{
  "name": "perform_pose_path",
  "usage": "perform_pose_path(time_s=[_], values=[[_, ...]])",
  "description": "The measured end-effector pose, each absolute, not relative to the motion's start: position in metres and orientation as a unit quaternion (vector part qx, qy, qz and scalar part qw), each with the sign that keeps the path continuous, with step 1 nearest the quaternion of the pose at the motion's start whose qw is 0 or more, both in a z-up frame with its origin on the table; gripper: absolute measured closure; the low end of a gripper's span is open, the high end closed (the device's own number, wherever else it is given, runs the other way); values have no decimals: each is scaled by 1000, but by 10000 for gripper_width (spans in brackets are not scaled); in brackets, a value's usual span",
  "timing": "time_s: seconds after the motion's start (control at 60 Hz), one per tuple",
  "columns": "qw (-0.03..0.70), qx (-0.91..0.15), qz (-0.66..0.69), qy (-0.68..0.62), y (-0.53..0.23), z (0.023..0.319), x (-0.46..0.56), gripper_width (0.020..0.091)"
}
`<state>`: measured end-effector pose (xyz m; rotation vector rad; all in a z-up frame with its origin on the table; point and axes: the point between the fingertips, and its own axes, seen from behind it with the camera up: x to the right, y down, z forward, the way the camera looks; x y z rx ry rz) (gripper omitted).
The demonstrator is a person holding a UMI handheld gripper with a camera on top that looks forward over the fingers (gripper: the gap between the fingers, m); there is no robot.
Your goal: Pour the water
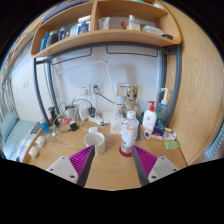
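Fingers of the hand-held gripper [110,165] stand spread apart over a light wooden desk [110,172], their magenta pads [83,160] facing inward and nothing held between them. Just ahead, in the open lane between the fingertips and slightly toward the right one, a clear plastic bottle [129,133] with a white cap and a pale label with red print stands upright on the desk, untouched. Just to its left sits a white mug [95,139], the likely vessel for the water. The bottle looks light and thin-walled, so it should give a little under pressure and may feel slick; a firm hold across the middle of the body, below the shoulder and on the label, appears the safest grip, since a pinch near the cap would let it swing and a hard squeeze could dent it or push water out if the cap is loose. How full it is cannot be told. Farther right stands a white pump dispenser [150,118] among small items. Beyond, cables and a wall socket [96,90] line the back of the desk, and a wooden shelf [105,40] carrying books and boxes runs overhead.
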<state>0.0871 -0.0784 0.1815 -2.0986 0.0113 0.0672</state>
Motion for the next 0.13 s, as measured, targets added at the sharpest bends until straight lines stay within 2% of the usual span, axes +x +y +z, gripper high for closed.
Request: perform_pose_path(time_s=[0.133], values=[[503,-864,27,5,-82,186,83,354]])
